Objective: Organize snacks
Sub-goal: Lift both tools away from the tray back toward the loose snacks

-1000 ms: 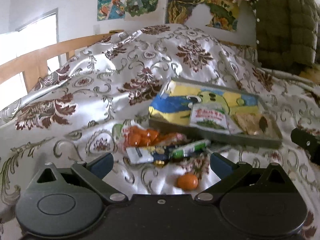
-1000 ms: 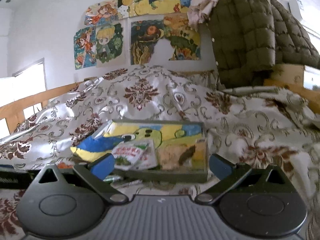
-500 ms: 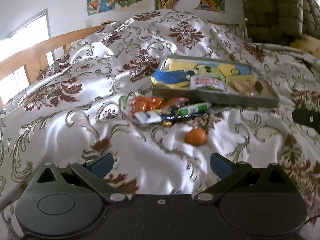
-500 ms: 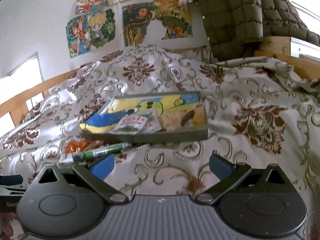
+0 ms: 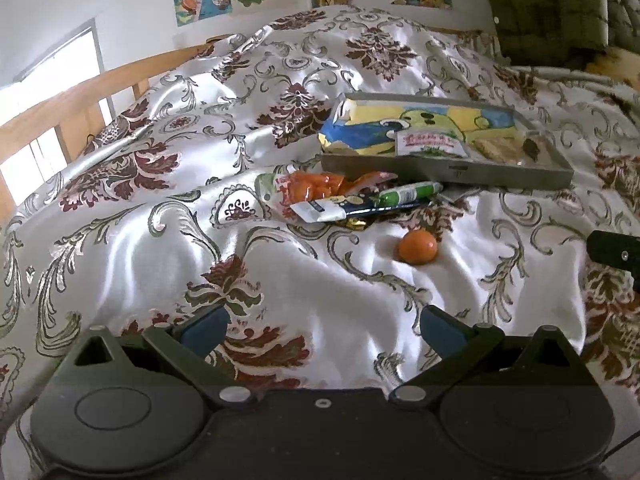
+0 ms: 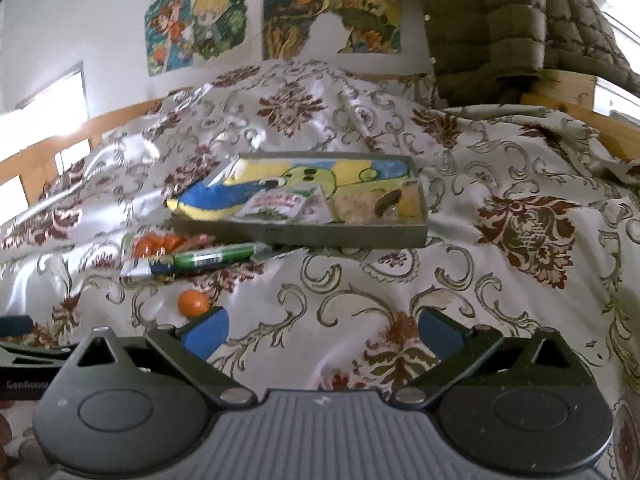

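A grey tray lies on the patterned bedspread and holds a blue and yellow snack bag, a small white packet and a clear pack. In front of it lie an orange snack bag, a green and white stick pack and a small orange fruit. My left gripper is open and empty, well short of the fruit. My right gripper is open and empty; the tray, stick pack and fruit lie ahead to its left.
The bedspread is wrinkled and slopes up at the back. A wooden bed rail runs along the left. A green quilted jacket hangs at the back right. The right gripper's body shows at the left view's right edge.
Both grippers have pulled back from the snacks and now look down from higher up; the tray and loose snacks appear farther away. Nothing was picked up.
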`<action>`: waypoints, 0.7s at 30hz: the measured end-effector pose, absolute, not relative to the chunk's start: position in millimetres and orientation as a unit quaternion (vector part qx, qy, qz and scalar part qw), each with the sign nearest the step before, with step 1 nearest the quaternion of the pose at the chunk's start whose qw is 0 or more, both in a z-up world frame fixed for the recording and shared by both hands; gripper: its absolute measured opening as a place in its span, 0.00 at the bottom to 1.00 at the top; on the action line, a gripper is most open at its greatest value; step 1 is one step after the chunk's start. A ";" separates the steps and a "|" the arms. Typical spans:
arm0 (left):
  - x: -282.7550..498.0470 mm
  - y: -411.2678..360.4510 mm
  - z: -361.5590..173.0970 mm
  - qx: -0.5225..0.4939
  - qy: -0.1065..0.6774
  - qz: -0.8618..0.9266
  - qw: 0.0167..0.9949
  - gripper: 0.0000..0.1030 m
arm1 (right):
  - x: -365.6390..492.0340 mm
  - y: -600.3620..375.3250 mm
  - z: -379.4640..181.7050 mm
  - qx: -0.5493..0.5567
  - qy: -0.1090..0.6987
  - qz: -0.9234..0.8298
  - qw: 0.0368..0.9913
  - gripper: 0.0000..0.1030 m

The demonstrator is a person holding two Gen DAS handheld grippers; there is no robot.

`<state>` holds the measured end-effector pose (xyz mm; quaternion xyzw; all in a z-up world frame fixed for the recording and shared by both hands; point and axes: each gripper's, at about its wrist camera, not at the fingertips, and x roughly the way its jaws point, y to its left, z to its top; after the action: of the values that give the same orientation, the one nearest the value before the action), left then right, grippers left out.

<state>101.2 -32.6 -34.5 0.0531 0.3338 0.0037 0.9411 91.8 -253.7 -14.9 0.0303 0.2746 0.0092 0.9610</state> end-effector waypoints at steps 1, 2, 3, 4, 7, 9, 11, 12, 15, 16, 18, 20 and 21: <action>101.4 -33.4 -35.8 0.060 0.335 0.005 0.940 0.99 | 93.0 -252.3 -15.9 0.028 0.279 0.012 0.960 1.00; 101.8 -34.2 -36.7 0.065 0.335 0.005 0.940 0.99 | 94.5 -251.1 -17.1 0.026 0.282 0.015 0.959 1.00; 101.8 -34.7 -37.4 0.070 0.336 0.006 0.939 0.99 | 95.8 -249.7 -18.3 0.024 0.287 0.019 0.958 1.00; 102.4 -35.1 -38.1 0.073 0.337 0.006 0.939 0.99 | 97.1 -248.6 -19.5 0.023 0.291 0.023 0.956 1.00; 104.6 -35.1 -40.1 0.076 0.342 0.008 0.937 0.99 | 99.8 -245.1 -22.7 0.017 0.302 0.030 0.953 1.00; 105.9 -34.4 -42.0 0.080 0.345 0.009 0.935 0.99 | 101.6 -243.2 -24.5 0.014 0.309 0.035 0.950 1.00; 107.2 -33.8 -43.7 0.085 0.348 0.011 0.934 0.99 | 103.7 -241.7 -26.2 0.012 0.314 0.039 0.948 1.00; 107.7 -33.6 -44.5 0.088 0.349 0.013 0.933 0.99 | 104.7 -240.9 -26.7 0.011 0.316 0.040 0.948 1.00; 109.2 -32.8 -45.9 0.091 0.352 0.016 0.931 0.99 | 107.1 -238.4 -28.3 0.009 0.322 0.046 0.946 1.00; 110.0 -32.6 -46.1 0.092 0.353 0.016 0.931 0.99 | 107.9 -237.8 -28.8 0.008 0.324 0.047 0.945 1.00; 112.4 -32.1 -46.9 0.094 0.356 0.018 0.929 0.99 | 109.8 -237.1 -29.7 0.008 0.327 0.047 0.944 1.00; 114.7 -31.6 -47.6 0.100 0.357 0.019 0.928 0.99 | 112.0 -237.9 -30.5 0.011 0.330 0.050 0.943 1.00; 115.9 -31.4 -47.8 0.102 0.357 0.019 0.928 0.99 | 112.7 -238.4 -30.9 0.013 0.331 0.050 0.942 1.00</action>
<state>115.9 -31.4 -47.8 0.1023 0.3572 0.0190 0.9282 112.7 -238.4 -30.9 0.0133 0.3311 0.0503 0.9422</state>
